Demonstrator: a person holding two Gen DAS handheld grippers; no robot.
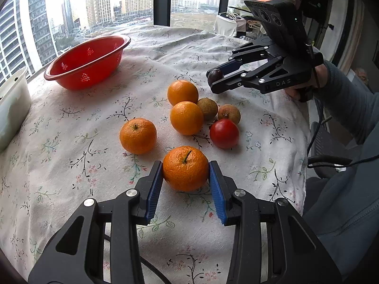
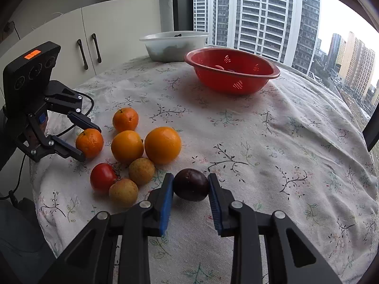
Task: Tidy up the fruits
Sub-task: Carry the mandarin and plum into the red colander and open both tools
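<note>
My left gripper (image 1: 186, 169) is shut on a stemmed mandarin (image 1: 185, 168) that rests on the flowered cloth; the same gripper (image 2: 83, 143) and mandarin (image 2: 90, 142) show at the left of the right wrist view. My right gripper (image 2: 190, 184) is shut on a dark purple fruit (image 2: 191, 184), seen small between its tips (image 1: 215, 77) in the left wrist view. Loose between them lie three more oranges (image 1: 138, 135) (image 1: 186, 117) (image 1: 182, 92), a red tomato (image 1: 224, 133) and two brownish round fruits (image 1: 207, 108) (image 1: 229, 113).
A red colander (image 1: 87, 61) (image 2: 231, 71) stands at the far side of the table, with something pale inside it. A white tub (image 2: 174, 45) (image 1: 11, 104) sits beside it. The table's cloth edge (image 1: 300, 142) drops off near the person's sleeve (image 1: 350, 108). Cables hang there.
</note>
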